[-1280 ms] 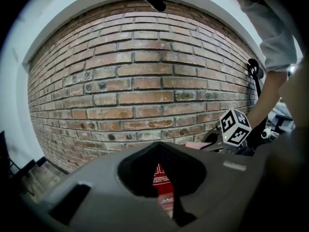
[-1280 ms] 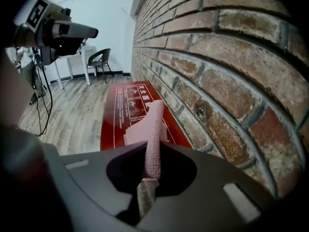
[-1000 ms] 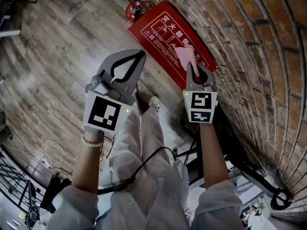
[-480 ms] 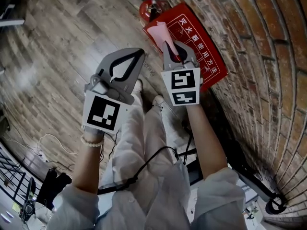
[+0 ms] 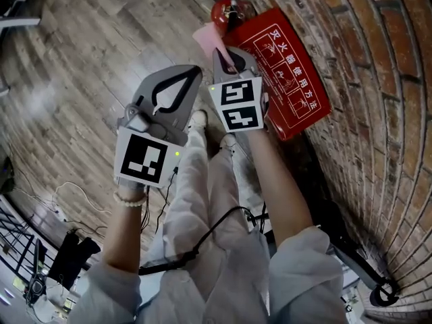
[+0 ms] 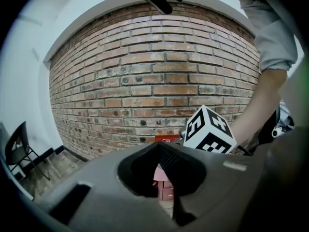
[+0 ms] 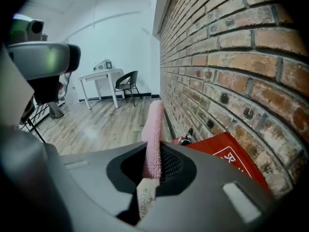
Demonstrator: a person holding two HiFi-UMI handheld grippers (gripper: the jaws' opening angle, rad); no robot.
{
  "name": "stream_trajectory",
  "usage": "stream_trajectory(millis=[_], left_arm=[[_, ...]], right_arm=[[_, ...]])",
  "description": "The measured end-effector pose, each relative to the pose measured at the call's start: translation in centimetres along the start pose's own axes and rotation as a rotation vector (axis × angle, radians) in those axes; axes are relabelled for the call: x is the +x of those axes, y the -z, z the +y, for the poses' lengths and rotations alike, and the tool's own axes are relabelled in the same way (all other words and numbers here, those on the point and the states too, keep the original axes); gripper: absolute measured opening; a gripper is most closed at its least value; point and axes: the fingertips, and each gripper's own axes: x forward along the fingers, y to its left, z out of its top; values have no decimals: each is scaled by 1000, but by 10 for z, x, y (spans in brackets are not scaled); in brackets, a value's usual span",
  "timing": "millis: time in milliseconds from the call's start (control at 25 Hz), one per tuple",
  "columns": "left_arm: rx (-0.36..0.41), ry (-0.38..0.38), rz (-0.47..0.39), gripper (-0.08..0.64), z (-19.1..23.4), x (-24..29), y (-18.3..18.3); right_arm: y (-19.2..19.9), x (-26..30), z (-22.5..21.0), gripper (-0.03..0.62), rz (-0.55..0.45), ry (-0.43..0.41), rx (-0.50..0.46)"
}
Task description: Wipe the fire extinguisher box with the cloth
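Cloth pinched in right claw; left claw closed, empty; fire extinguisher box printed 灭火器使用方法.

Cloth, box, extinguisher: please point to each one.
cloth [image 7: 154, 129], right gripper view, upright folded edge.
fire extinguisher box [image 5: 290, 79], head view, red printed face.
fire extinguisher [image 5: 224, 13], head view, red body.
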Motion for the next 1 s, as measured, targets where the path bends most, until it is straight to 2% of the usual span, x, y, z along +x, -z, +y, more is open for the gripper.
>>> stream_trajectory(millis=[440,1000], left_arm=[[14,-13,20,-2,12,-7,2],[33,19,10,-2,-14,5,-9]], right_arm=[[44,6,-22,19,97,74,91],[79,-28,-27,20,133,86,47]])
